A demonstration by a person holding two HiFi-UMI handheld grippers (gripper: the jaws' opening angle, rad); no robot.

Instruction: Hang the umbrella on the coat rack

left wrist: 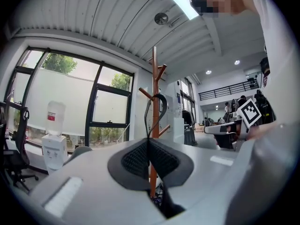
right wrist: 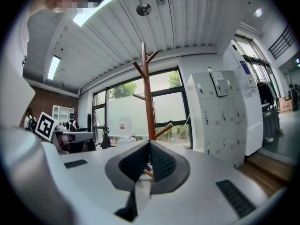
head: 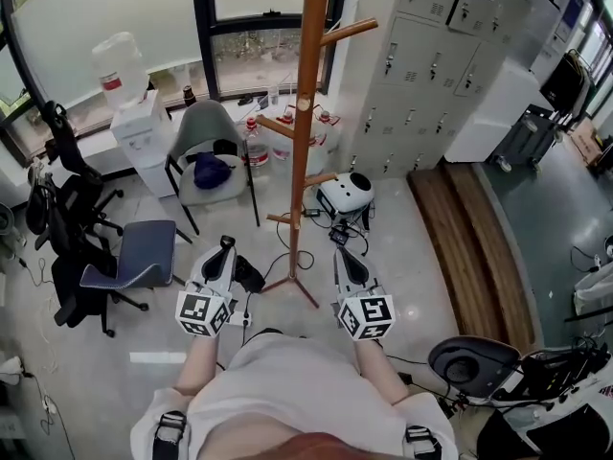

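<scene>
Views differ on the umbrella (head: 248, 276). The head view shows it only as a dark bundle just beside the left gripper (head: 226, 245), low over the floor and short of the rack (head: 305, 113). The left gripper view shows none of that bundle. It shows a thin black loop (left wrist: 157, 108) standing up from the left gripper's jaws, which are pressed together on it, with the rack's trunk straight behind. The right gripper view shows the right gripper (right wrist: 150, 143) with its jaws meeting at the tips and nothing caught between them. Only this view takes in the lockers (right wrist: 225, 111) from the side. Only the head view shows the rack's feet and the cables round them.

By count there is one rack, one umbrella and two grippers, each with one marker cube (head: 203, 312). The head view shows four pegs on the rack. One water dispenser (head: 134, 127) stands by the window, beside a grey chair (head: 206, 147).

Both hands are held out level from the body, side by side and a little apart. The grippers point forward at the rack, whose base lies ahead and between them. The umbrella is not on any peg.
</scene>
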